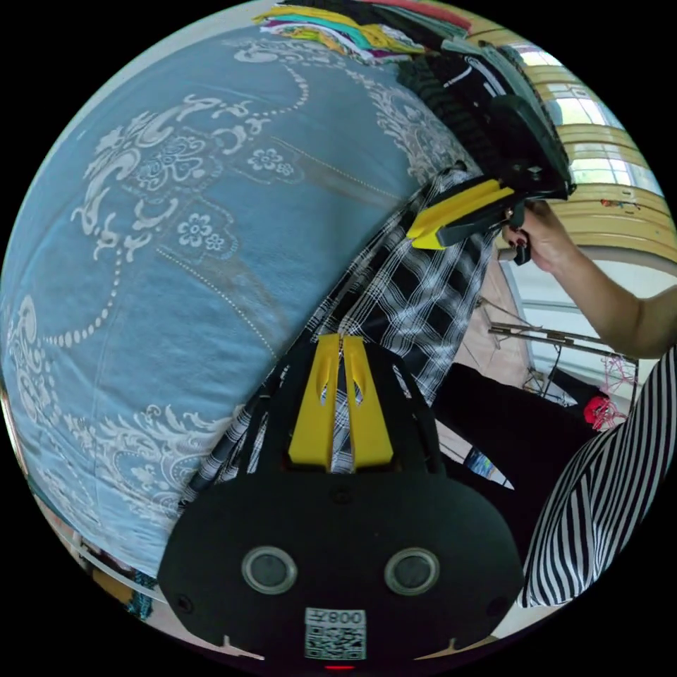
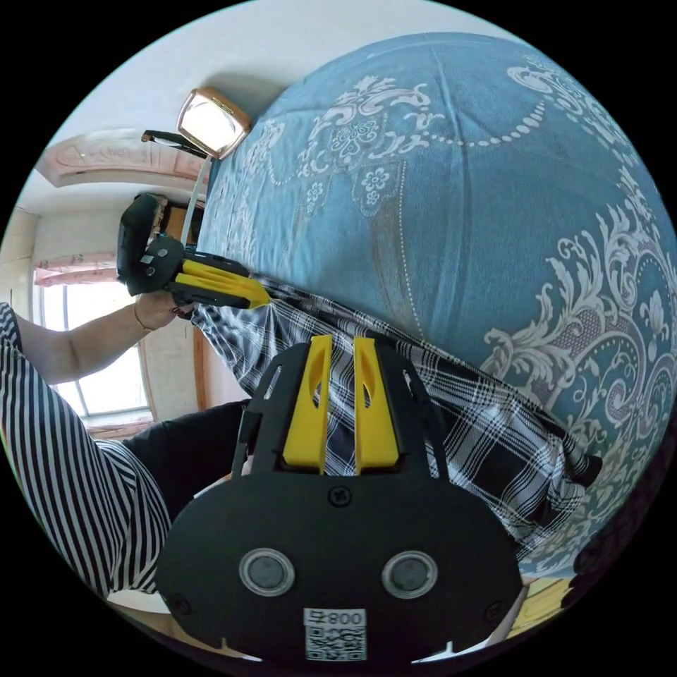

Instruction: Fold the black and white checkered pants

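The checkered pants (image 2: pixel 451 416) drape thin and limp over the blue bed's (image 2: pixel 451 197) edge (likely light, slippery), pinched along one edge by the left gripper (image 1: pixel 340 340) and the right gripper (image 2: pixel 341 342), both clamped on cloth.

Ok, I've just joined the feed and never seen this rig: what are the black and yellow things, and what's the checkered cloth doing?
A person holds a handheld gripper in each hand, each carrying a fisheye camera, hence two round pictures. The left gripper fills the foreground of its own view, with the right gripper beyond it; the right gripper view mirrors that. Both have their yellow jaws closed on the black and white checkered pants, which lie along the edge of a bed with a blue patterned bedspread. A pile of clothes sits at the far end.
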Demonstrator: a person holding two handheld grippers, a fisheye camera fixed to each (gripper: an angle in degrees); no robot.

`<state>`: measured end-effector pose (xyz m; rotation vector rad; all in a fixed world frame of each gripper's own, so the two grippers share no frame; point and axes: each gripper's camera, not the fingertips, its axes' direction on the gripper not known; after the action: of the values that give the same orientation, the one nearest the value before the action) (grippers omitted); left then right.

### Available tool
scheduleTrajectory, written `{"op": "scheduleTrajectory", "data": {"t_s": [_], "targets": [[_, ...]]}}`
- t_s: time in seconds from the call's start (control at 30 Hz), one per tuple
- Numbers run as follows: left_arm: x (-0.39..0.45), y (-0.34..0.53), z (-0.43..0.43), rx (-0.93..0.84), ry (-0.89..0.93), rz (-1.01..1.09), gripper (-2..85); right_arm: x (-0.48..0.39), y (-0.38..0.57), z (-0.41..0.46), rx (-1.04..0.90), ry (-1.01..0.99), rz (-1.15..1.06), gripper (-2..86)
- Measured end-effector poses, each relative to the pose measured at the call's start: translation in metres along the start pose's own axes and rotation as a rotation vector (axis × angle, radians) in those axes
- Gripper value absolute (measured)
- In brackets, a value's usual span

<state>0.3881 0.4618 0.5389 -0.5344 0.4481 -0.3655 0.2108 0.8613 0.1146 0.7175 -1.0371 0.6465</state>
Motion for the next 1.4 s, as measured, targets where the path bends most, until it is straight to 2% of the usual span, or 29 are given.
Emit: {"op": "scheduleTrajectory", "data": {"t_s": [0.23,0.4,0.57,0.63,0.67,0.8,0.93,1.03,1.2,1.4], "targets": [[0.007,0.029,-0.073,0.053,0.039,-0.100,1.9,0.035,-0.035,0.029,-0.041,0.050,0.017,5.4],[0.017,0.092,-0.147,0.128,0.041,-0.253,2.1,0.033,-0.047,0.042,-0.019,0.032,-0.045,5.5],[0.012,0.146,-0.191,0.106,-0.044,-0.452,0.9,0.040,-0.074,0.111,-0.172,0.023,-0.121,5.5],[0.009,0.160,-0.206,0.098,-0.026,-0.491,0.6,0.046,-0.084,0.126,-0.207,0.028,-0.116,5.5],[0.010,0.170,-0.222,0.136,0.011,-0.526,0.4,0.045,-0.089,0.128,-0.188,0.018,-0.132,5.4],[0.034,0.214,-0.281,0.235,-0.032,-0.584,0.2,0.034,-0.110,0.142,-0.185,0.007,-0.220,5.0],[0.042,0.248,-0.306,0.220,-0.041,-0.663,0.2,0.020,-0.144,0.195,-0.256,-0.055,-0.333,5.1],[0.044,0.268,-0.336,0.299,0.013,-0.692,0.2,0.013,-0.169,0.233,-0.313,-0.068,-0.387,5.3],[0.076,0.323,-0.399,0.377,-0.051,-0.747,0.6,0.009,-0.194,0.268,-0.342,-0.066,-0.451,5.1],[0.089,0.395,-0.451,0.505,0.066,-0.917,3.5,0.020,-0.239,0.295,-0.289,-0.013,-0.485,5.1]]}}
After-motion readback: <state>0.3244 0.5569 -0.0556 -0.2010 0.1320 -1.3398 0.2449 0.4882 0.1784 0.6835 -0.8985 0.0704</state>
